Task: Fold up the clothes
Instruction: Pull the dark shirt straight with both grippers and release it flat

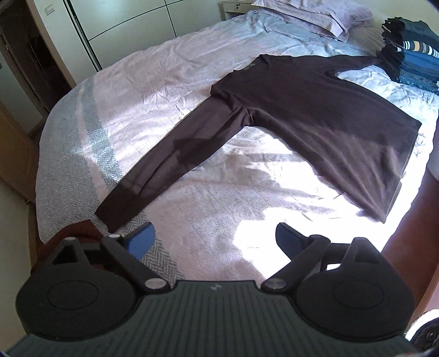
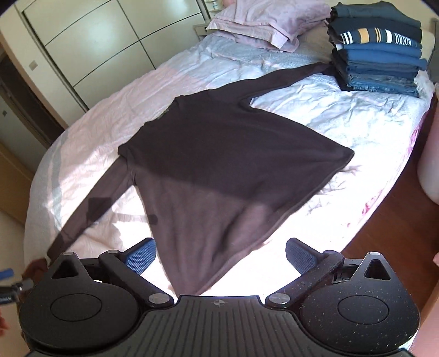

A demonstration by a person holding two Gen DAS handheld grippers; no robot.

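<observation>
Sweater [image 2: 219,153] lies flat on bed [image 1: 164,90], sleeves out — spread ready for folding. Left gripper [image 1: 215,239] and right gripper [image 2: 221,254] both wide apart, holding nothing, above its near edge. Folded stack [image 2: 378,49] by pillows.

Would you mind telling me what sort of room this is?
Most likely a bedroom: a made bed with pillows, a wardrobe beside it, and a stack of folded clothes.
</observation>
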